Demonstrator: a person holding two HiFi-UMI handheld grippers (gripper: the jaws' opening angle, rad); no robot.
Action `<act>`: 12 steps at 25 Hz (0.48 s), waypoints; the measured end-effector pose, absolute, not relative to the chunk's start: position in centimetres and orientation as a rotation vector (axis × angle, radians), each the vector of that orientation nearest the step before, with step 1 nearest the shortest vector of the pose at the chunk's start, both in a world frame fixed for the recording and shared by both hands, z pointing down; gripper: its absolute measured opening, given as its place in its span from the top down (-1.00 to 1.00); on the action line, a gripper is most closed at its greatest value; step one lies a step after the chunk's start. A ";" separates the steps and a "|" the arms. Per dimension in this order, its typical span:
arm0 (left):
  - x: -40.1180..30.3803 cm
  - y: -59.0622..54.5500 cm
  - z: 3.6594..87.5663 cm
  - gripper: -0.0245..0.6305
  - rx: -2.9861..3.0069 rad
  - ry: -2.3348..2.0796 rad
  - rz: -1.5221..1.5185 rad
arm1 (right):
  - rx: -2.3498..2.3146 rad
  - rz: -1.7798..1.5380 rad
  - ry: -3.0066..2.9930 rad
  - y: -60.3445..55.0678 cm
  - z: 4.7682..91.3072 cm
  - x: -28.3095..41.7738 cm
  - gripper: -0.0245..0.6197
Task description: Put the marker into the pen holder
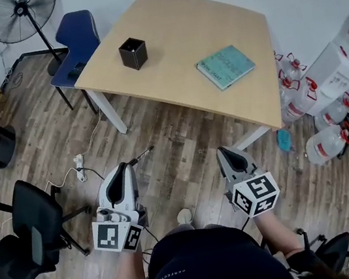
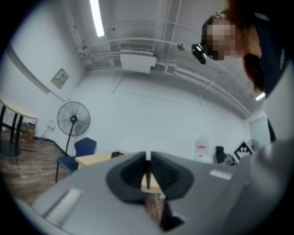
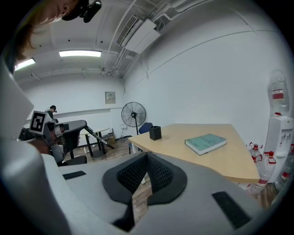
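Left gripper (image 2: pixel 148 159): jaws clenched on the marker (image 1: pixel 144 153), which juts out past the tips.
Handling (judged): light, rigid, smooth barrel. It may pivot in an end pinch, so a hold nearer mid-barrel would be steadier.
Look: slim, dark stick; cap not discernible.
Right gripper (image 3: pixel 146 158): jaws pressed together, nothing between.
Pen holder (image 1: pixel 133 53): black, square, open-topped, on the table (image 1: pixel 169 27) well ahead of both jaws. Book (image 1: pixel 225 66) lies ahead of the right jaws.

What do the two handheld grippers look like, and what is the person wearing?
Both the left gripper and right gripper have light grey tapering bodies, black ribbed jaw pads and a white cube with black square markers. The person wears a dark navy top.
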State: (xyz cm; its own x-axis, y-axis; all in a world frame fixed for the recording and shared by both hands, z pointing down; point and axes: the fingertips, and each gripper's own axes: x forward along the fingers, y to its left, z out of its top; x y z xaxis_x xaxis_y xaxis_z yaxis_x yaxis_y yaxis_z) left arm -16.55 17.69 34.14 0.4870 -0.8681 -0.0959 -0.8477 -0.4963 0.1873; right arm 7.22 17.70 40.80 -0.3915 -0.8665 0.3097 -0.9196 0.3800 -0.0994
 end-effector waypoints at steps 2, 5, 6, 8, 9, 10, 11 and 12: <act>-16.0 16.3 34.2 0.83 2.621 -1.492 -0.269 | 1.605 0.376 -2.429 16.5 40.7 7.5 0.91; -15.0 14.2 34.2 0.83 2.632 -1.471 -0.269 | 1.598 0.373 -2.434 14.8 40.8 7.8 0.92; -14.5 13.6 34.2 0.83 2.630 -1.469 -0.272 | 1.590 0.373 -2.435 14.3 40.8 8.0 0.92; -13.5 12.3 34.1 0.83 2.625 -1.470 -0.276 | 1.574 0.376 -2.435 12.9 41.1 8.7 0.91; -12.9 11.6 34.0 0.83 2.622 -1.472 -0.276 | 1.567 0.383 -2.437 12.0 41.2 9.1 0.92; -12.4 10.9 34.0 0.83 2.620 -1.477 -0.272 | 1.560 0.392 -2.443 11.1 41.3 9.5 0.92; -11.9 10.1 33.9 0.83 2.615 -1.486 -0.268 | 1.550 0.399 -2.453 10.1 41.4 9.8 0.92; -11.3 9.2 33.8 0.83 2.608 -1.500 -0.265 | 1.535 0.402 -2.466 9.1 41.3 10.2 0.92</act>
